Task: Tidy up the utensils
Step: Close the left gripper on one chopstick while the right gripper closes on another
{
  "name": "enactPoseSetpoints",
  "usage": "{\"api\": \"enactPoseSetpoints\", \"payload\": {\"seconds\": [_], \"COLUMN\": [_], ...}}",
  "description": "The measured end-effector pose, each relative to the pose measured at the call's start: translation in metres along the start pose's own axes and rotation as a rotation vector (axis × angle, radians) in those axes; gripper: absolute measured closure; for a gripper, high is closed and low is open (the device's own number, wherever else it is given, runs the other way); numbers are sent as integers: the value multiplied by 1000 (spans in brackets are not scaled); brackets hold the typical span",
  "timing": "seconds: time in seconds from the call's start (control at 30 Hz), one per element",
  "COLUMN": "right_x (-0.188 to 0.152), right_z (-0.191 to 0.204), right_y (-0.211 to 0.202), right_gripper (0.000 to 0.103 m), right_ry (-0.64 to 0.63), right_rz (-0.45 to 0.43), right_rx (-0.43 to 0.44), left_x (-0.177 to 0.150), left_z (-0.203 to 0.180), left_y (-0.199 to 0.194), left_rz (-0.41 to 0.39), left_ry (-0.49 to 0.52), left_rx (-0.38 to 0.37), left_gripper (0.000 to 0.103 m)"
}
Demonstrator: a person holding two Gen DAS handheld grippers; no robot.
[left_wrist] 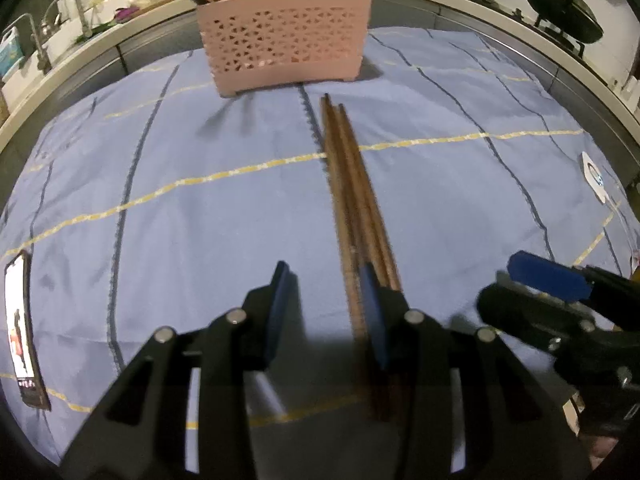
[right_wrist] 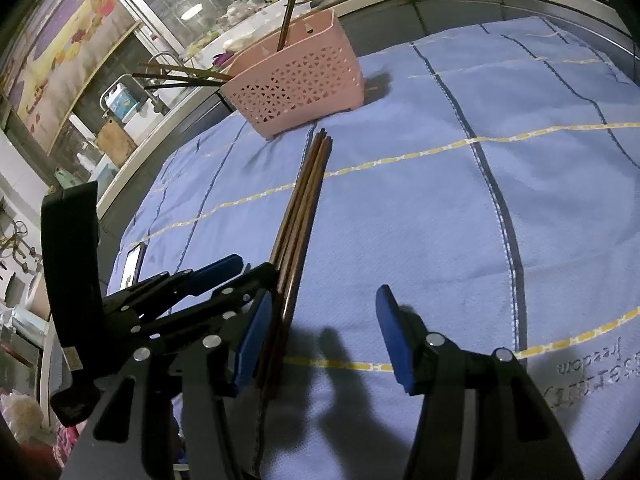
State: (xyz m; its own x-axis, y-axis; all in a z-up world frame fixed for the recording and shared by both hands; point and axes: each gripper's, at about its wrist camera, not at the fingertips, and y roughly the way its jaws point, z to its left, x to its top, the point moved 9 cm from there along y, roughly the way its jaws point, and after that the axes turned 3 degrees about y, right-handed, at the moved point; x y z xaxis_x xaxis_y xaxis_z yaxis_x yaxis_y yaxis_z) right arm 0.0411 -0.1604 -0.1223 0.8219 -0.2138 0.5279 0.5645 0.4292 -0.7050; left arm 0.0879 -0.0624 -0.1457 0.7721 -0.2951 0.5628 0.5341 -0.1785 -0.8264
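1. Wooden chopsticks (left_wrist: 352, 184), a bundle of several, lie flat on the blue cloth (left_wrist: 180, 220) covering the surface, tips pointing toward the pink basket (left_wrist: 286, 44).
2. Pink basket stands upright at the far side of the cloth, well apart from both grippers. More chopsticks already stick out of it: one upright in the right-hand part, several dark ones leaning out over its left end.
3. Left gripper (left_wrist: 324, 292): jaws partly open, nothing clamped. Bundle's near end runs beside and under its right finger (left_wrist: 376, 320); the bare cloth shows between the jaws. Cannot tell whether the finger touches the wood.
4. Right gripper (right_wrist: 324, 320): jaws open wider, empty, only cloth and shadow between them. The bundle lies just outside its left finger (right_wrist: 252, 340), close to touching.
5. Both grippers sit side by side at the bundle's near end, pointing down at the cloth, one on each side of the chopsticks. Each is visible in the other's wrist view.
6. Phone (left_wrist: 22, 332) lies flat near the left edge of the cloth, screen lit.
7. Background: sink and tap at left, dark pans (left_wrist: 562, 12) at far right.
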Motion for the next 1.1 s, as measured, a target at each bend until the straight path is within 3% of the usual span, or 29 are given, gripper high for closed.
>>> {"api": "enactPoseSetpoints", "payload": {"seconds": [0.13, 0.3, 0.37, 0.4, 0.6, 0.77, 1.1], "right_x": [0, -1, 1, 1, 4, -4, -7], "right_z": [3, 7, 5, 4, 19, 33, 34], "right_y": [2, 5, 5, 5, 18, 44, 51], "right_gripper": [48, 48, 50, 50, 65, 78, 79], "right_ry": [-10, -29, -32, -38, -169, -290, -328], "right_rz": [4, 11, 7, 7, 9, 62, 58], "right_rx": [-6, -23, -38, -47, -106, -158, -204], "left_x": [-1, 1, 1, 0, -14, -35, -40], "left_z": [8, -3, 0, 2, 26, 41, 43], "left_y": [1, 5, 4, 4, -5, -17, -19], "left_rz": [10, 2, -5, -4, 7, 11, 6], "left_ry": [-44, 26, 33, 30, -1, -31, -56], "left_rx": [-40, 12, 27, 22, 14, -8, -32], "left_gripper": [68, 68, 80, 97, 97, 97, 97]}}
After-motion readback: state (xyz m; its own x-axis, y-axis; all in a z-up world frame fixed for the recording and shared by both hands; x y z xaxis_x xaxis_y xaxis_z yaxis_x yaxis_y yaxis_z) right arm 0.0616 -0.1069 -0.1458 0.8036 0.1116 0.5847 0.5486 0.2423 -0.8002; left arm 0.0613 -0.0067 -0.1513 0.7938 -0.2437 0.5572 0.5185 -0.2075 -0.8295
